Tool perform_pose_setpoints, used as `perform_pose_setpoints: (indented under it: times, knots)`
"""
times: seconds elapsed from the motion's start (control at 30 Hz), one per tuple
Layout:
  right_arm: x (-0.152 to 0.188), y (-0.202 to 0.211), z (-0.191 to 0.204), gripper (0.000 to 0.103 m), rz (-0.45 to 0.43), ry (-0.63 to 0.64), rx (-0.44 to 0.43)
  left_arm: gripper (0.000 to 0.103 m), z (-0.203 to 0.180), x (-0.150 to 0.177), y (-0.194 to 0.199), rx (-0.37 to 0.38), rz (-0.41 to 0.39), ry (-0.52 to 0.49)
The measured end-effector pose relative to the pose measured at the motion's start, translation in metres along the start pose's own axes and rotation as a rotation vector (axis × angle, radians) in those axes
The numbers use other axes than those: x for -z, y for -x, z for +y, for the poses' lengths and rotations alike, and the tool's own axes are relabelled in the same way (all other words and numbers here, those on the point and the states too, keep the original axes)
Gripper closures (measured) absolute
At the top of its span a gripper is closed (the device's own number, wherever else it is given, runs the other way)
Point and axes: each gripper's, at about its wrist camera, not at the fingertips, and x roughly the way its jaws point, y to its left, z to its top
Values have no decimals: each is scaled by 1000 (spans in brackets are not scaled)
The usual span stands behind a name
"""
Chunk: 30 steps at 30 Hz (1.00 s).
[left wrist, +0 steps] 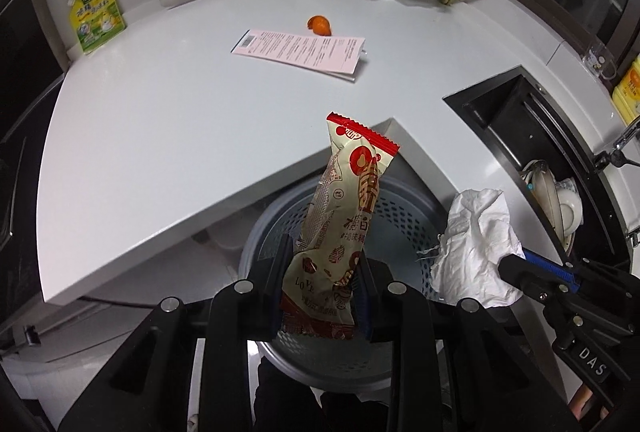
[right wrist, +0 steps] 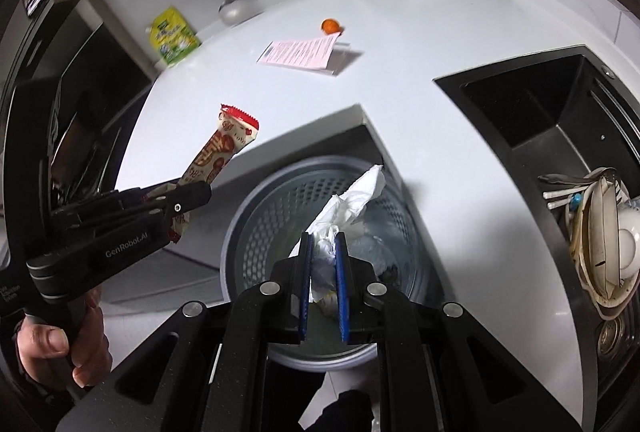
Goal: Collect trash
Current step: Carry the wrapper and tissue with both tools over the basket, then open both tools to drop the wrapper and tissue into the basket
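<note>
On the side of my left gripper [right wrist: 176, 206] I can read "GenRobot.AI" in the right wrist view, and on the body of my right gripper [right wrist: 323, 264] the letters "DAS" show in the left wrist view. The snack wrapper [left wrist: 340, 228] is cream and red with Chinese characters that I cannot read, and near its lower part I make out "LOVE". The pink sheet [left wrist: 300, 50] on the white counter [left wrist: 160, 120] is full of small print and has a barcode, all too small to read, and the yellow-green pouch [left wrist: 96, 18] by the wall has Chinese writing too. My left gripper is closed narrow on the lower part of the wrapper, which stands up between the fingers and leans a little to the right, with its red crimped end at the top. It hangs over the grey perforated bin [right wrist: 276, 208] that stands on the floor in the corner notch of the counter. My right gripper is fully closed on a crumpled white tissue [right wrist: 352, 196], whose loose end sticks up and forward past the blue pads [right wrist: 342, 292], also above the opening of the bin. Both grippers point steeply down, side by side, the left one coming in from the left in the right wrist view, with a hand [right wrist: 60, 348] around its handle. A small orange fruit [left wrist: 319, 25] lies just behind the pink sheet, and the black sink [right wrist: 560, 136] with dishes is at the right
</note>
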Motion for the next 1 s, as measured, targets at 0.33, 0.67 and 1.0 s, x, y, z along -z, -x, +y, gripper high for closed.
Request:
perform_pose_setpoints:
  times: [0.33, 0.67, 1.0]
  knots:
    - [14, -9, -1, 92, 41, 31, -2, 74, -8, 20, -3, -34, 40, 2]
    - [15, -20, -1, 92, 74, 52, -2, 71, -11, 28, -7, -38, 74, 4]
    - [14, -20, -3, 83, 68, 51, -4, 58, -9, 31, -9, -42, 87, 20]
